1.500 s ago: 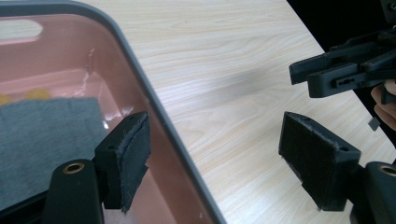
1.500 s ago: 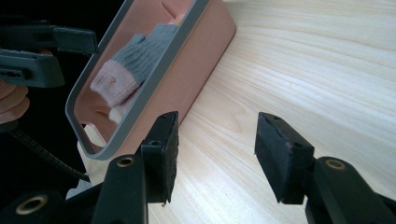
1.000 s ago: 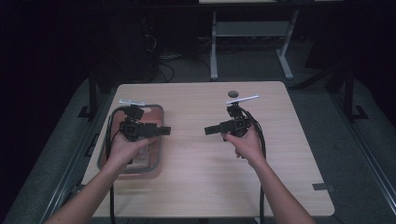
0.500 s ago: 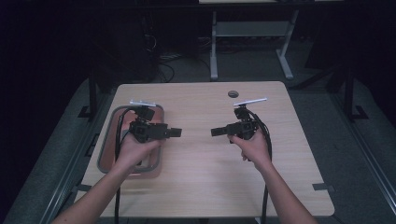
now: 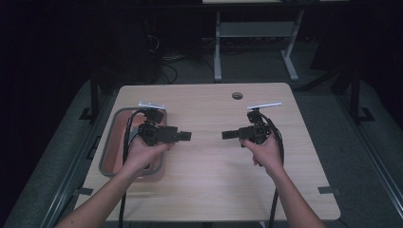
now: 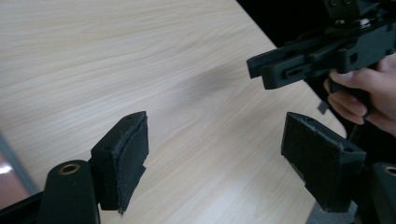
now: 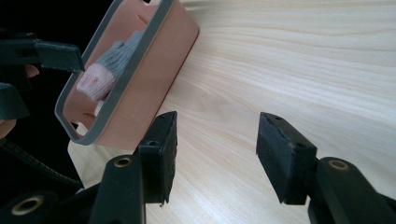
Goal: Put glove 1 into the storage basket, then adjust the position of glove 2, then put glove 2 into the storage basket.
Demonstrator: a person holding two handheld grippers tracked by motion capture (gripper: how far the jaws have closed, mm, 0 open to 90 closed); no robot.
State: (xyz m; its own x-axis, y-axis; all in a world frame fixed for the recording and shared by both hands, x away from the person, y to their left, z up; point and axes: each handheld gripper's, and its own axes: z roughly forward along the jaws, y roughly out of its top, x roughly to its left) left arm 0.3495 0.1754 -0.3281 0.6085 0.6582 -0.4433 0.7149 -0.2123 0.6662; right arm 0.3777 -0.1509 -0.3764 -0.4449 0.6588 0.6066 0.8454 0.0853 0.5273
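L gripper [image 5: 185, 136]: jaws wide, empty, over table [image 5: 209, 190] | R gripper [image 5: 228, 135]: jaws wide, empty, tip facing L's | glove [image 7: 105, 65]: in tray [image 5: 108, 142] under/behind L hand, well left of R | progress: nothing picked yet, grab + take-out prob. left

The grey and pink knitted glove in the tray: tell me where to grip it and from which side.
Grip the grey and pink knitted glove at its grey middle, coming from above, probably with the left gripper, which hangs beside the pink tray with the grey rim. The glove lies low inside the tray's raised walls, so a sideways approach looks blocked. Its soft knit should bunch between open jaws.
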